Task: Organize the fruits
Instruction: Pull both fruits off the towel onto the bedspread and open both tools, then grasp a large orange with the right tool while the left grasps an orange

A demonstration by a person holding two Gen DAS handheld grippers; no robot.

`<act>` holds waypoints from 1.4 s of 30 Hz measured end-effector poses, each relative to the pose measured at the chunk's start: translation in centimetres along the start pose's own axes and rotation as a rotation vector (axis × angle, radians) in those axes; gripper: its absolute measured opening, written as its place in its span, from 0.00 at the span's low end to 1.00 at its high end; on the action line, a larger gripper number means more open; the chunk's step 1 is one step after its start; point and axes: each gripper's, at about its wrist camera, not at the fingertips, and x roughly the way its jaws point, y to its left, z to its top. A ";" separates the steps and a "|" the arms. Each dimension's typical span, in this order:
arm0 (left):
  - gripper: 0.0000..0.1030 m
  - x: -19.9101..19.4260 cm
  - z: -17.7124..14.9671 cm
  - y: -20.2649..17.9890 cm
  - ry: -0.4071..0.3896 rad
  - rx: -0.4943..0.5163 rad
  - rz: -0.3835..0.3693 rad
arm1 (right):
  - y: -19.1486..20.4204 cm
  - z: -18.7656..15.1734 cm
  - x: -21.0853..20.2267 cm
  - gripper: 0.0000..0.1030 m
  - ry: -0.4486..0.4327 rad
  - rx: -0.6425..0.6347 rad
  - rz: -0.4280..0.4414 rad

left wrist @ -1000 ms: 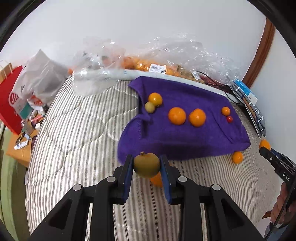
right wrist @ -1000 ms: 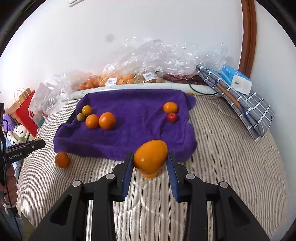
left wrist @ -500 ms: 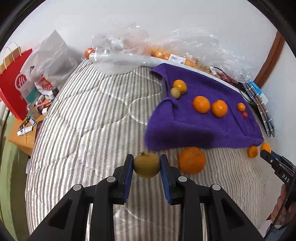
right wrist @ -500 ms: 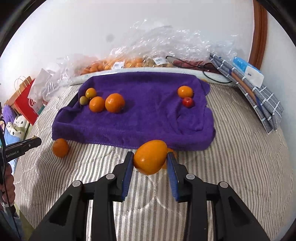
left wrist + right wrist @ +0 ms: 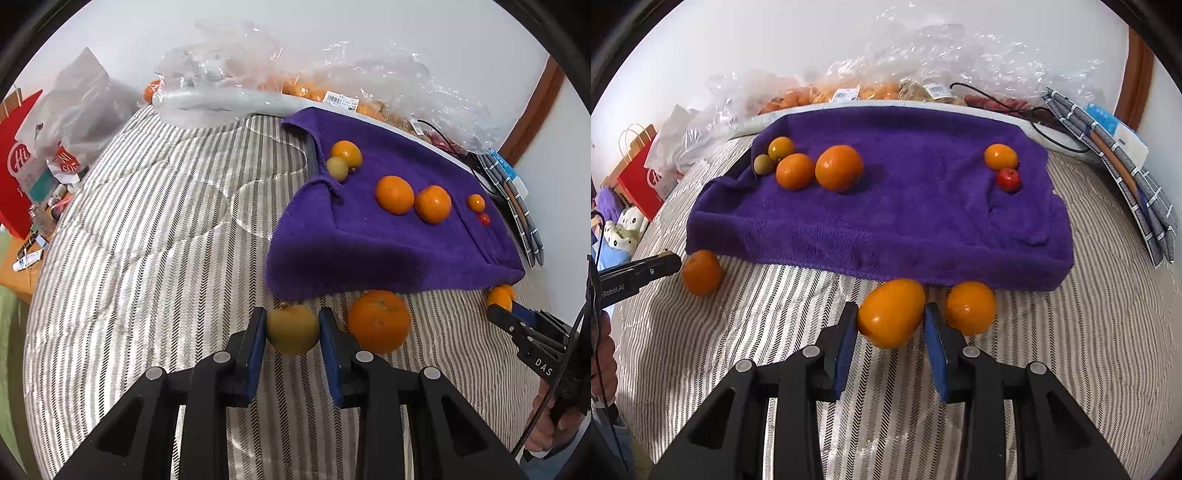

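My left gripper [image 5: 292,328] is shut on a yellow-green round fruit [image 5: 293,329], low over the striped bed just in front of the purple towel [image 5: 388,236]. A large orange [image 5: 379,320] lies right beside it. My right gripper [image 5: 890,325] holds an oval orange fruit [image 5: 891,318] at the towel's [image 5: 886,221] front edge; the left pad touches it, a small gap shows at the right pad. Another orange [image 5: 970,307] lies just to its right, one [image 5: 701,271] at the far left. Several oranges, a green fruit and a small red fruit [image 5: 1008,180] sit on the towel.
Plastic bags of fruit [image 5: 886,88] line the wall behind the towel. A folded checked cloth [image 5: 1126,173] and a blue box lie at the right. A red shopping bag [image 5: 18,166] and grey bag stand off the bed's left side. A black cable [image 5: 1045,136] runs by the towel's far right corner.
Both grippers have moved closer to the towel's front edge and lower to the bed, each carrying its fruit. The loose oranges now lie right beside the fingers.
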 end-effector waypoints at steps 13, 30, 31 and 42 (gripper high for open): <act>0.27 0.8 0.1 0.1 0.014 -0.003 -0.004 | 0.5 0.0 1.0 0.35 0.017 -0.012 -0.002; 0.37 0.7 0.5 -0.3 0.020 0.007 0.031 | 1.1 0.5 -1.2 0.40 -0.010 -0.059 -0.003; 0.38 0.5 0.5 -0.3 0.016 0.006 0.032 | 1.2 0.6 -1.6 0.41 -0.019 -0.063 0.001; 0.48 -3.5 2.8 -1.3 -0.088 0.019 0.007 | -2.4 3.2 -5.4 0.44 -0.123 -0.014 -0.036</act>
